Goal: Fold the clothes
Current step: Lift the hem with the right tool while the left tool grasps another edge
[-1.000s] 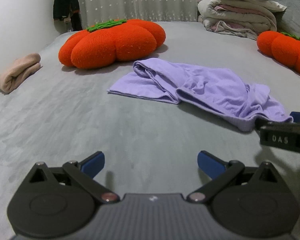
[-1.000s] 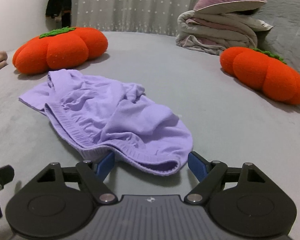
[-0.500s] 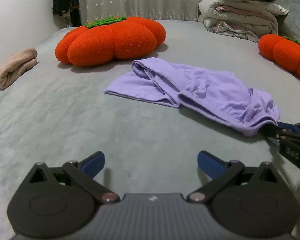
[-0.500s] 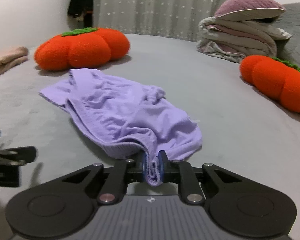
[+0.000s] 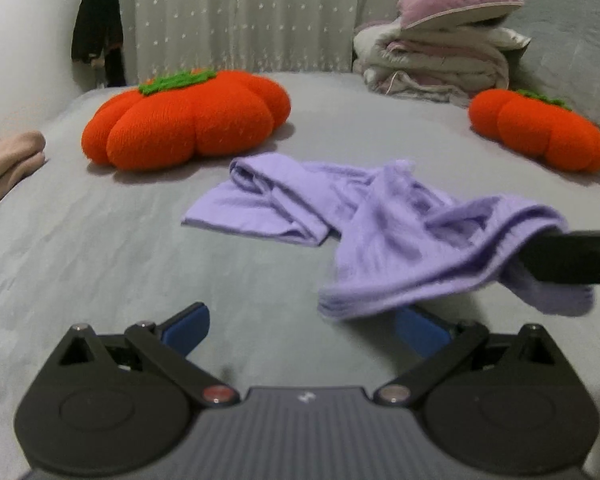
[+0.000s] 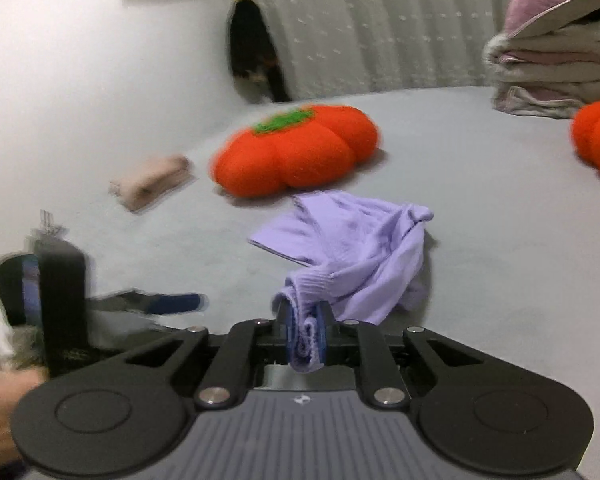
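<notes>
R gripper [image 6: 303, 330] clamped on ribbed hem of purple garment [image 6: 356, 248], near end lifted off grey bed [image 6: 480, 208], far end lying flat near big orange pumpkin cushion [image 6: 296, 150]. L gripper [image 5: 300, 330] jaws apart, nothing btwn them, low over bed at near left, raised hem hanging just above its right finger. Best: keep R grip firm, lift slow, pinch opposite hem corner w/ L, pull taut & spread flat before folding; avoid dragging bunched cloth.

right gripper [image 6: 303, 330] raised, 2 pads clamped tight on a fold of cloth. left gripper [image 5: 300, 330] low, tilted down, jaws wide apart, nothing between.
</notes>
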Demonstrator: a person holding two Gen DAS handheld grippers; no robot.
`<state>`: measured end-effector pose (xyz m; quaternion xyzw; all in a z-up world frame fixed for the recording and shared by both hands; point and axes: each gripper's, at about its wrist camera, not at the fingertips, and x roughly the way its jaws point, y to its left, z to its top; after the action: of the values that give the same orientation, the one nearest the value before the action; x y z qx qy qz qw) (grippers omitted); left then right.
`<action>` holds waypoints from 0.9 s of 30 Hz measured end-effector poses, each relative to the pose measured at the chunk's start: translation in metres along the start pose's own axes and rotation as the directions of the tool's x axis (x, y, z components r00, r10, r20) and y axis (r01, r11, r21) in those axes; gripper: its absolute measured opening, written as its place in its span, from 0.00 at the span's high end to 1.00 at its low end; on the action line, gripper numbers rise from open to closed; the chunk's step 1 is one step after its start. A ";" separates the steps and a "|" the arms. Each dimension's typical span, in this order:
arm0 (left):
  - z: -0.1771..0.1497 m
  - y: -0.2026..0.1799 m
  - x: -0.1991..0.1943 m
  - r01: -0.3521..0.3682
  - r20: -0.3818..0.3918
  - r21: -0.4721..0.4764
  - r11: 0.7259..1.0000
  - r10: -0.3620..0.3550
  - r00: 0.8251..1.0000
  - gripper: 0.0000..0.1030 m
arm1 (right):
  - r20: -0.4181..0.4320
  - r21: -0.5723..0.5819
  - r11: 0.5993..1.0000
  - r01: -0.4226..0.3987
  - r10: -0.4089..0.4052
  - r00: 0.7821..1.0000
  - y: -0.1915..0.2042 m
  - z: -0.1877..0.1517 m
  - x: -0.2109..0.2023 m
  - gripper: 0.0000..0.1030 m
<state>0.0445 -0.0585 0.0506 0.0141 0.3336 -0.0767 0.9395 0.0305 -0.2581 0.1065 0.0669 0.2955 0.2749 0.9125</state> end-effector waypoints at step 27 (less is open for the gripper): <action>0.014 0.058 -0.028 0.016 -0.009 -0.153 0.988 -0.017 1.000 0.94 | -0.028 0.019 1.000 -0.001 0.002 1.000 -0.007 -0.006 0.009 0.80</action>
<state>0.0408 0.0018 0.0781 -0.0602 0.3435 -0.0586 0.9354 0.0365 -0.2593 0.0953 0.0720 0.3108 0.2736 0.9074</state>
